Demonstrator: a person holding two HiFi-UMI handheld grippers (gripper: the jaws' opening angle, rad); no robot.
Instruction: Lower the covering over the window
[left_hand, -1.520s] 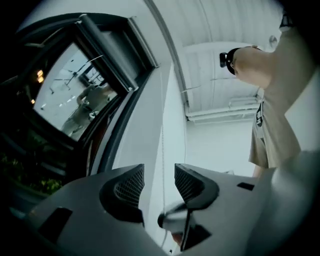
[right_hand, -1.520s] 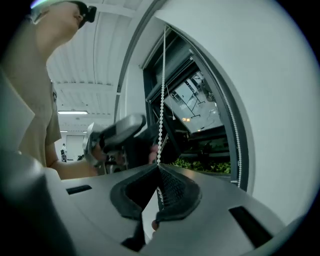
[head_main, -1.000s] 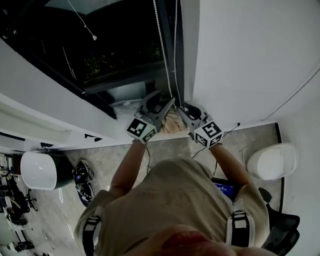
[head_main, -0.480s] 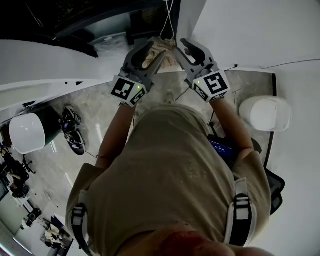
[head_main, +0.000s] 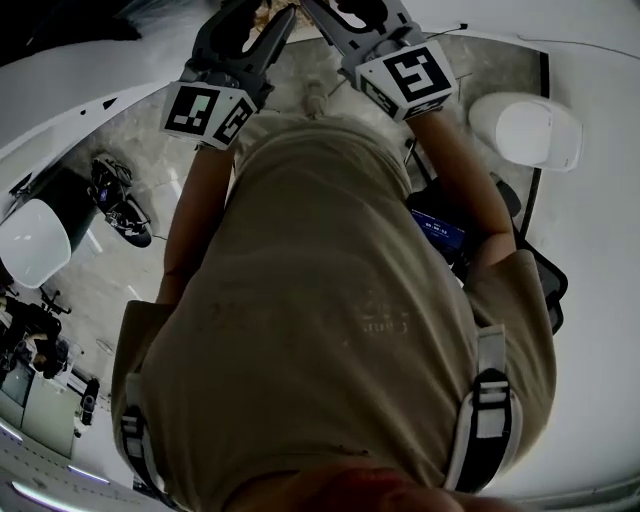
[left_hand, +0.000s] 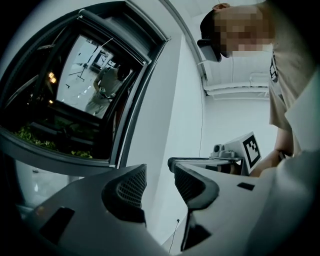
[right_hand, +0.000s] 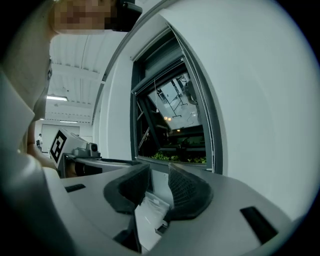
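My left claw (left_hand: 160, 172) stands spread wide and my right claw (right_hand: 159, 170) spread partway. Both have just been opening, and nothing sits between either pair of pads. The window (right_hand: 175, 125) is ahead of me, its glass bare, so I judge the covering sits rolled up at the top, though I cannot make it out. The bead chain (right_hand: 213, 135) hangs down the window's right edge, beside the white wall. I expect it to be light, limp and thin, apt to slip. I would pinch one strand squarely across the pads and draw straight down, without jerking.
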